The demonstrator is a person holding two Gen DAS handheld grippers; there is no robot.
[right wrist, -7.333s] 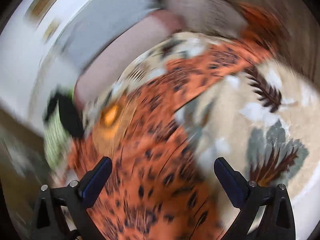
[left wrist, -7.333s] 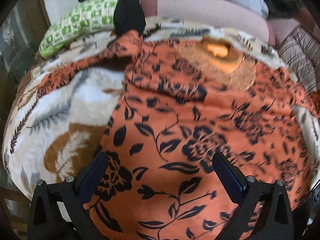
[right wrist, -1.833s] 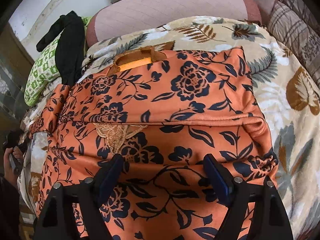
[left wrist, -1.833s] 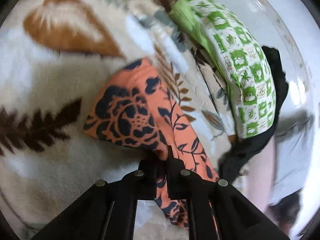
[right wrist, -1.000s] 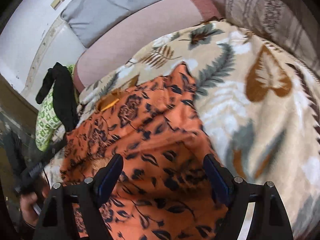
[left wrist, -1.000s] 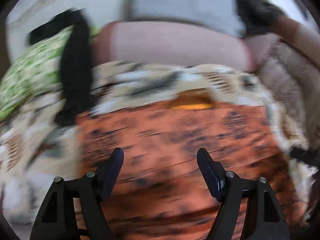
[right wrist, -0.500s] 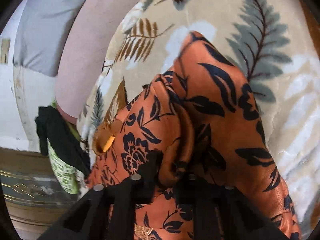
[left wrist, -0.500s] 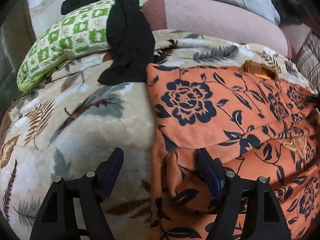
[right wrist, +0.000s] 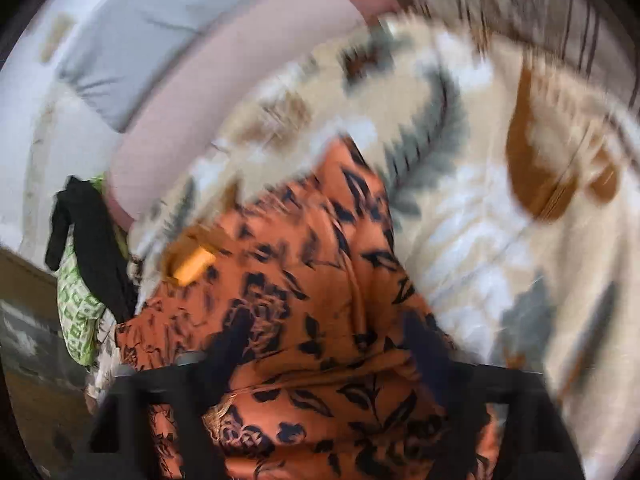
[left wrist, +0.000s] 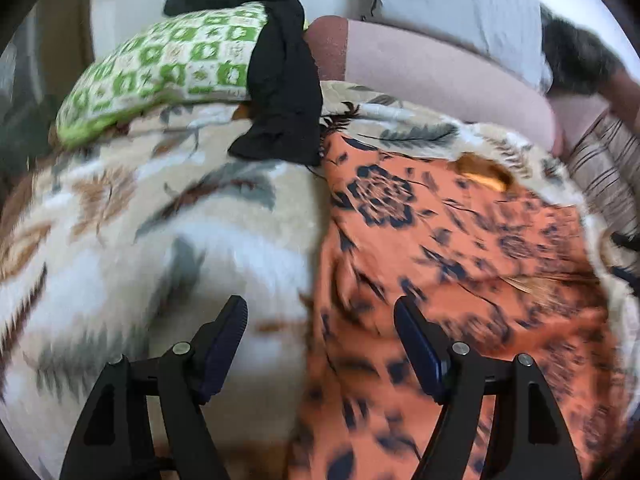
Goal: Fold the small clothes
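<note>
Your left gripper (left wrist: pixel 320 344) is spread wide and grasps nothing. It hovers above the leaf-patterned blanket (left wrist: pixel 160 240) that covers the bed, straddling the left edge of the orange floral garment (left wrist: pixel 460 260): its right finger sits over the orange fabric and its left finger over bare blanket.

Your right gripper (right wrist: pixel 332 356) is also spread apart and empty, though that view is heavily blurred. Its two fingers hang over the near part of the garment (right wrist: pixel 304 340), which runs away from the gripper toward a yellow-orange neck opening (right wrist: pixel 192 264).

The garment lies partly folded on the blanket, with a fold line across its width and its far end near the head of the bed. Just beyond its far left corner, a black cloth (left wrist: pixel 280 80) drapes over a green-and-white checked pillow (left wrist: pixel 160 68). A pink bolster (left wrist: pixel 432 76) lies along the head edge of the bed, with a grey pillow (left wrist: pixel 452 8) behind it.
</note>
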